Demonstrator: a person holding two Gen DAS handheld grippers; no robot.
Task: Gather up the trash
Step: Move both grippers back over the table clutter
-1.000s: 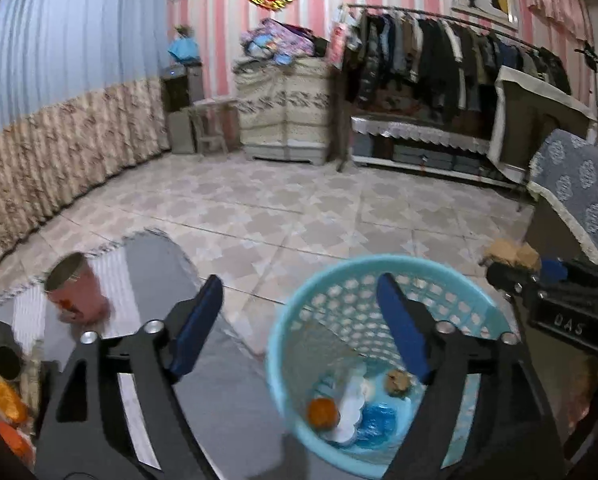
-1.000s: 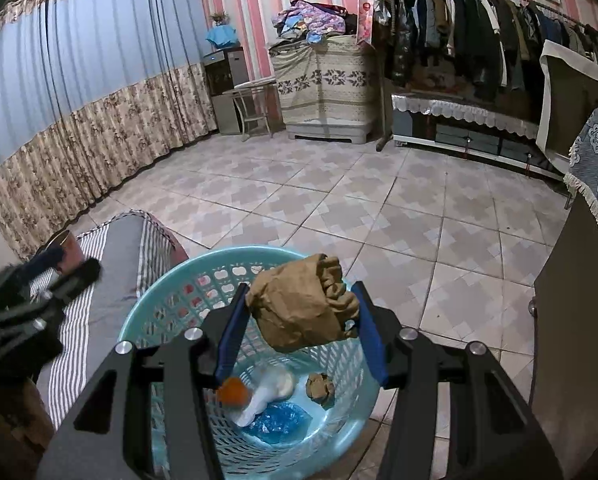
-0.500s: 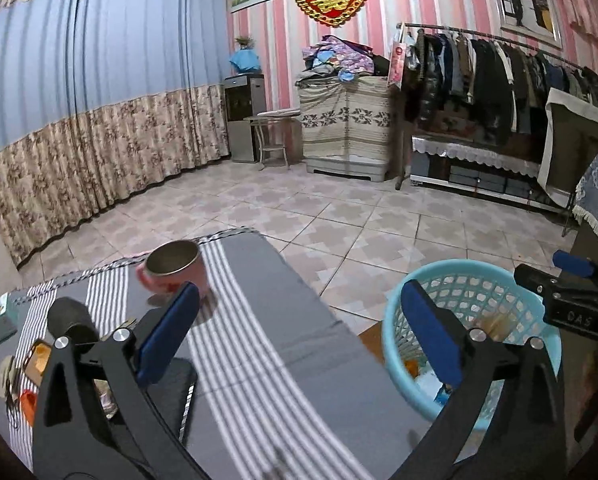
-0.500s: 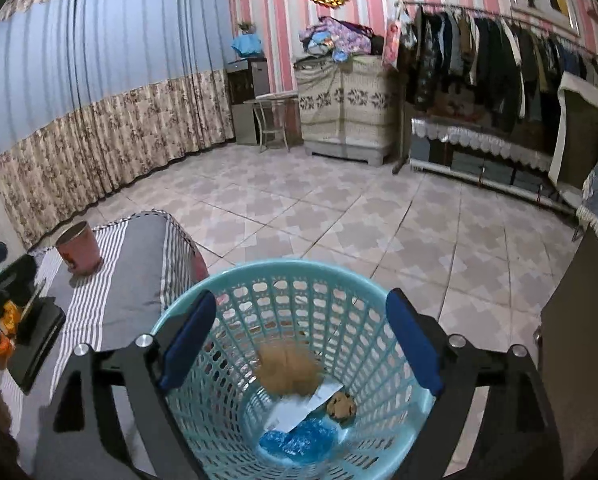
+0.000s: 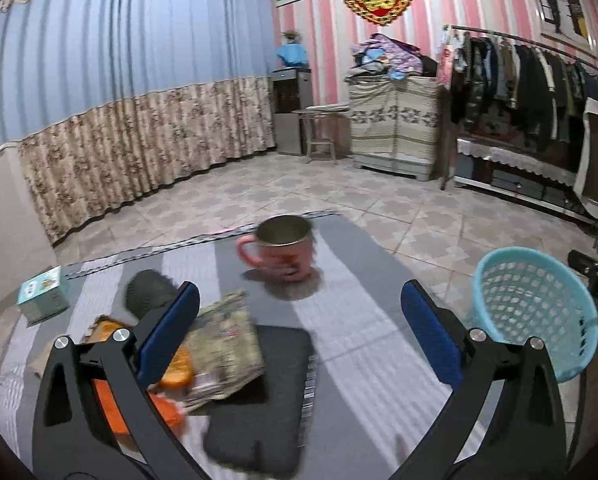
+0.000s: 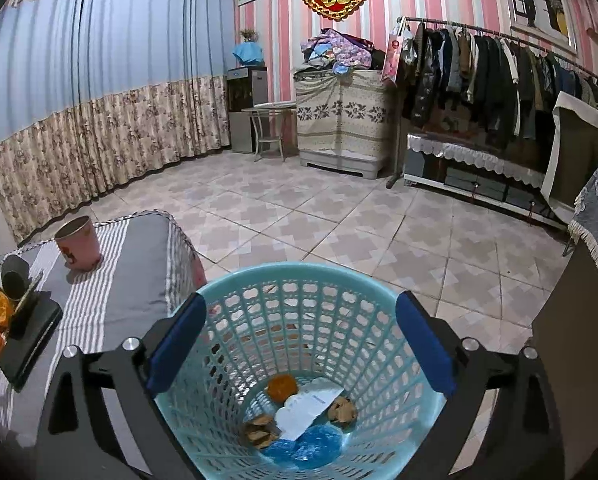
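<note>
My right gripper (image 6: 301,346) is open and empty above the light blue basket (image 6: 227,292), which holds brown paper wads (image 6: 261,430), an orange piece (image 6: 282,386), a white slip (image 6: 309,408) and blue plastic (image 6: 311,446). My left gripper (image 5: 299,332) is open and empty over the grey striped table (image 5: 359,320). Below its left finger lie a patterned wrapper (image 5: 223,344) and orange wrappers (image 5: 177,368), partly on a dark pad (image 5: 267,408). The basket (image 5: 535,312) stands on the floor to the right of the table.
A pink mug (image 5: 283,250) stands at the table's far end, also in the right wrist view (image 6: 79,244). A dark cup (image 5: 149,292) and a small teal box (image 5: 43,292) sit at the left. A clothes rack (image 6: 499,76) and cabinet (image 6: 341,120) line the far wall.
My right gripper opened and dropped the brown paper wad into the basket. My left gripper swung left from over the basket to over the table and its wrappers.
</note>
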